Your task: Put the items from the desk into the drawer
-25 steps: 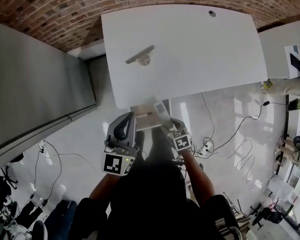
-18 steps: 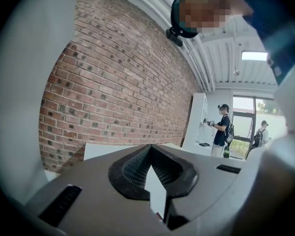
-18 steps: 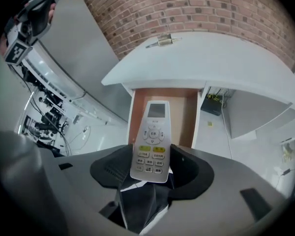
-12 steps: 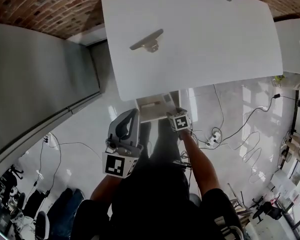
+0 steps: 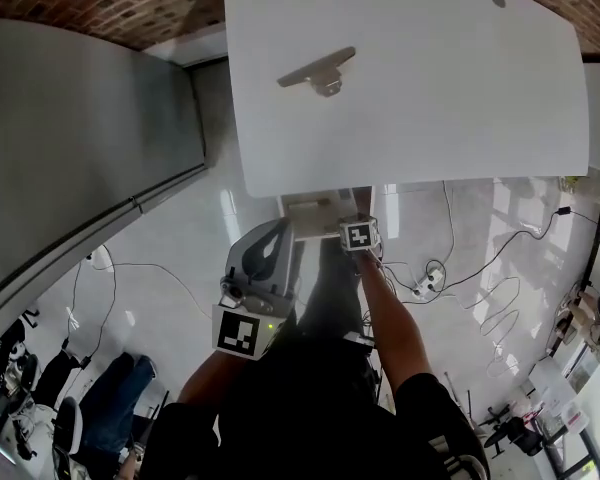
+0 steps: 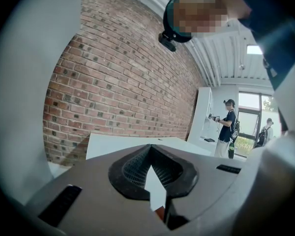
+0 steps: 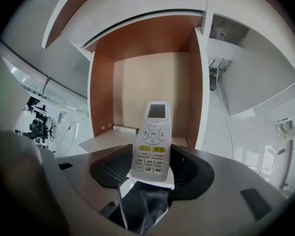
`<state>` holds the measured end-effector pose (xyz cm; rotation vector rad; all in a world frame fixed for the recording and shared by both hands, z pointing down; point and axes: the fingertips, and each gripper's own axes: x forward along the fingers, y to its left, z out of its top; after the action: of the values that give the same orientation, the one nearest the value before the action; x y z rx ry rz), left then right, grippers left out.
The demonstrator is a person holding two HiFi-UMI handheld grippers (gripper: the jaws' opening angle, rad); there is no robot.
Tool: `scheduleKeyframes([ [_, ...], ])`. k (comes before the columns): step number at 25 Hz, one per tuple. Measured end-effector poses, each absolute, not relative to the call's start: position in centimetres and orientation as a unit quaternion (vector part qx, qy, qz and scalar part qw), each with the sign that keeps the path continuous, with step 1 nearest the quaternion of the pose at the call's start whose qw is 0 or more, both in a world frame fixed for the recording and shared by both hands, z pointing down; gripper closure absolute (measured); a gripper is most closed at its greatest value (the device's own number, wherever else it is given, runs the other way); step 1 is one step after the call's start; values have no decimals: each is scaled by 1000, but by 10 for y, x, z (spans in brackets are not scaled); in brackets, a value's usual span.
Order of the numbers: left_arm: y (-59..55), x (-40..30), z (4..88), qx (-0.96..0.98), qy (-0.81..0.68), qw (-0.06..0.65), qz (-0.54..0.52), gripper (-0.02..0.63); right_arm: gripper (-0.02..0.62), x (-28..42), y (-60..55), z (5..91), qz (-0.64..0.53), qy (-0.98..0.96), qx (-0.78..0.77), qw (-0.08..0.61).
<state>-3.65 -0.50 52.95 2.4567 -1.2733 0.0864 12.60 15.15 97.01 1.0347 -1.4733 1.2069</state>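
Under the near edge of the white bench [image 5: 430, 88], the drawer [image 5: 305, 208] stands pulled out, with brown side walls and a pale floor. The right tongs [image 7: 152, 173] hang over it and point steeply down into it. They are closed on the white remote control [image 7: 152, 141], with the pads pressing its two narrow sides at the keypad end. The long axis of the remote control runs along the tongs. Its small display end points ahead, toward the drawer floor, and its button face looks toward the camera on the tongs. On the drawer floor lies a thin white stick [image 7: 125, 129], maybe a pen, crosswise near the left wall. The left tongs [image 6: 151, 154] are held lower beside the drawer, almost level, with tips together and nothing between them. Far back on the bench lies a small grey object [image 5: 318, 68].
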Motion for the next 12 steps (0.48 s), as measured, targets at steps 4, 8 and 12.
scheduleKeyframes([
  [4, -6, -36, 533, 869, -457, 188, 33, 603, 364, 129, 155, 981, 505, -584, 417, 479],
  [8, -7, -38, 540, 864, -463, 192, 37, 603, 362, 126, 157, 987, 533, -568, 408, 476],
  [12, -5, -39, 547, 861, -467, 197, 44, 603, 362, 136, 157, 997, 524, -557, 410, 496],
])
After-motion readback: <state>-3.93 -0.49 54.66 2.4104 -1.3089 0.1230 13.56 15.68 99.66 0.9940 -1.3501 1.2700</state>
